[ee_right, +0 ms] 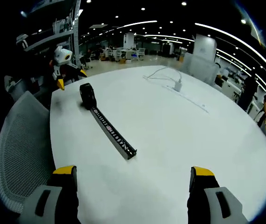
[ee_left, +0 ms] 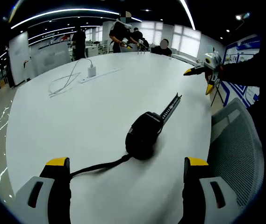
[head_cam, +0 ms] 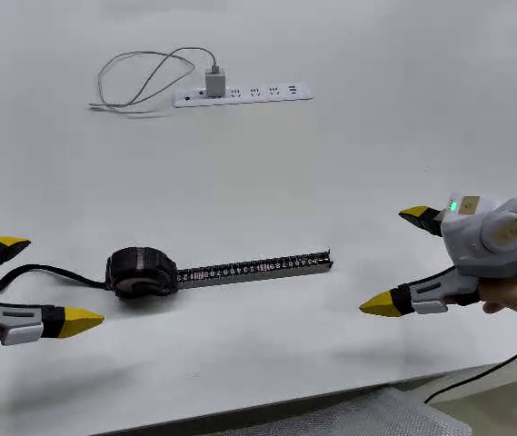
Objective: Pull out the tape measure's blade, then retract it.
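tape measure sits on the bench between the two grippers, blade part out, tip toward the right gripper. strap trails toward the left gripper. both pairs of fingers wide apart, touching nothing

It looks like a big open-plan lab or workshop hall. Strip lights run overhead, with racks, people at distant benches, and a white worktop.
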Motion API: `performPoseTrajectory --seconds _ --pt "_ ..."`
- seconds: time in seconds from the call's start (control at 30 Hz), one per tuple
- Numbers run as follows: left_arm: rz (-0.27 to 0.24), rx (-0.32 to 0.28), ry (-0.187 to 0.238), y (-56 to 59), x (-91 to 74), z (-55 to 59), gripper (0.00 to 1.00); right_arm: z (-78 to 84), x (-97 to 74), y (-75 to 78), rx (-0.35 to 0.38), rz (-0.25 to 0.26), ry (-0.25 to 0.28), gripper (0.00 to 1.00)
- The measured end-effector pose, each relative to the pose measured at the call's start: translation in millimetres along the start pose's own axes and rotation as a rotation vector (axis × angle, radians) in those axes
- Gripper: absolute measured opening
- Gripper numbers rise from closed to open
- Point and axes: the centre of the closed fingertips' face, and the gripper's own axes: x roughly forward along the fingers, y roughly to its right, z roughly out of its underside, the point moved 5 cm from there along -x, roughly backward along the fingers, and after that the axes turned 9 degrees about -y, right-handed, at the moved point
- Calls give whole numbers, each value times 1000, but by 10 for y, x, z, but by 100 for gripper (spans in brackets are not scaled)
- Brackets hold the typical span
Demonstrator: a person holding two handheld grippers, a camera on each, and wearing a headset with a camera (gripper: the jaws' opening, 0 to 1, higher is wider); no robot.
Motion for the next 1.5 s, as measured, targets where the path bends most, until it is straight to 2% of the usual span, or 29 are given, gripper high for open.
performPoseTrajectory --seconds 0.2,0.33,0.37,0.5,0.63,0.73,0.97,1.5 --pt "-45 -6 48 59 -86 42 99 145 -72 -24 21 1 -1 99" --pt "-65 -17 59 62 -130 132 99 200 -117 -85 -1 10 -8 99" --pt "-73 -15 42 57 -128 188 99 226 -130 -87 -10 20 -15 99" --pt "-90 -15 45 66 -153 315 99 320 -129 -136 -16 4 -15 99" --pt "-89 -22 62 103 -181 364 99 392 -137 -158 -9 3 -26 99" --pt "-89 -4 66 137 -182 395 99 421 -156 -176 -13 14 -28 99" --pt "-74 21 69 196 -167 412 99 511 -170 -217 -5 8 -30 99" --pt "-89 12 72 170 -173 338 99 588 -219 -205 13 -10 -53 99"
